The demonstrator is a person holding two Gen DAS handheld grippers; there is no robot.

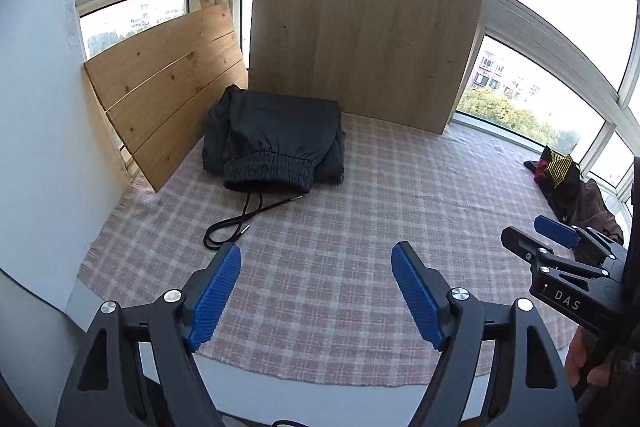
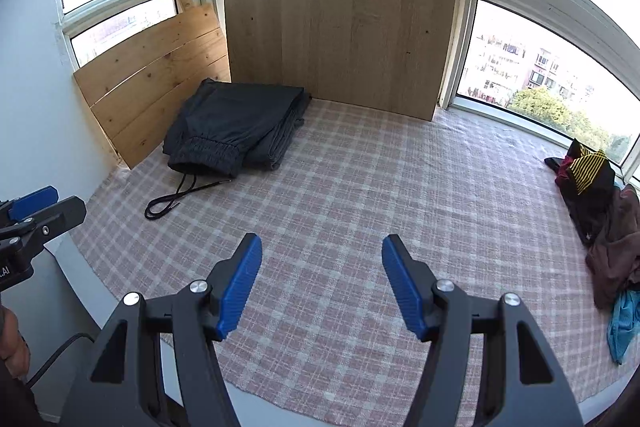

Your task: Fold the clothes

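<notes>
Blue-padded, the left claw (image 1: 316, 291) hangs wide apart over the near edge of the checked cloth (image 1: 360, 195) and holds nothing. The right claw (image 2: 320, 287) is spread just as wide and is empty too, hovering over the same bare stretch of cloth.

Farther out, at the far left corner, a pair of dark trousers (image 1: 276, 139) lies folded into a neat block against the wooden boards (image 1: 168, 95). Its drawstring (image 1: 236, 223) trails loose toward the near side.

At the far right edge, well apart from the folded trousers, a heap of unfolded clothes (image 2: 600, 219) waits: dark, brown and teal pieces and one with yellow stripes.

By this layout, one garment looks finished and the heap is still to be done. Neither claw is at it yet.
</notes>
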